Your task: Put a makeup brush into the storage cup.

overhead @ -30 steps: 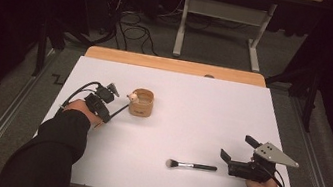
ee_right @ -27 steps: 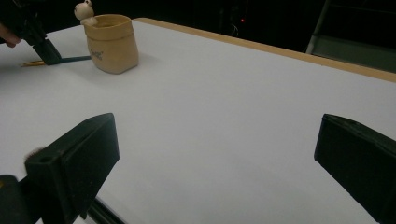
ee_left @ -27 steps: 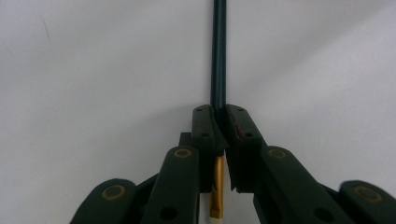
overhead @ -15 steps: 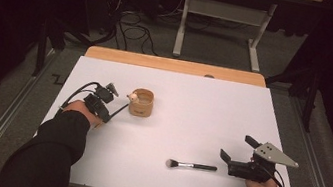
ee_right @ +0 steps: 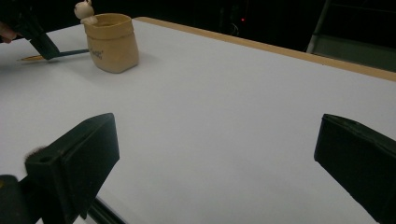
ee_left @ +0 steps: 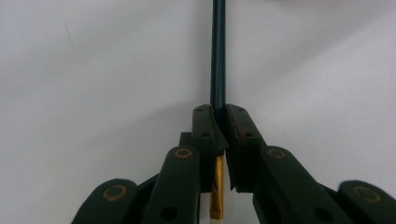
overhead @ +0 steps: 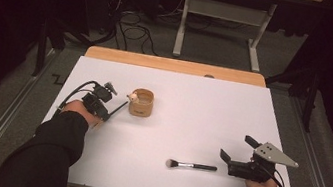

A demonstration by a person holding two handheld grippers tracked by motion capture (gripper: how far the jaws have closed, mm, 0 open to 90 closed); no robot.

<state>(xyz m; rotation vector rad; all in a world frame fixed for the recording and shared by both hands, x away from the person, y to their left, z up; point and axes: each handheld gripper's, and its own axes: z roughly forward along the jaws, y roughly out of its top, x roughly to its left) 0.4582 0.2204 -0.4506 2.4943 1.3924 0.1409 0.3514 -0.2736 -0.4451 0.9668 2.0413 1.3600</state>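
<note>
Brush [ee_left: 218, 56] is pinched in our left gripper [overhead: 109, 113] beside the cup [overhead: 141, 103]; right gripper [overhead: 233, 165] is spread. Next we must lift and tip it into the cup.

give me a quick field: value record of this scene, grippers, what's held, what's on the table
surface: white table top with a wooden far edge
left gripper: shut on a thin dark-handled brush with a gold ferrule, low beside the pot
right gripper: open, nothing between its jaws
pot: small tan round pot with a little figure on its rim, upright, right of the left gripper
loose item: black-handled makeup brush with a dark bristle head, lying flat just left of the right gripper
</note>
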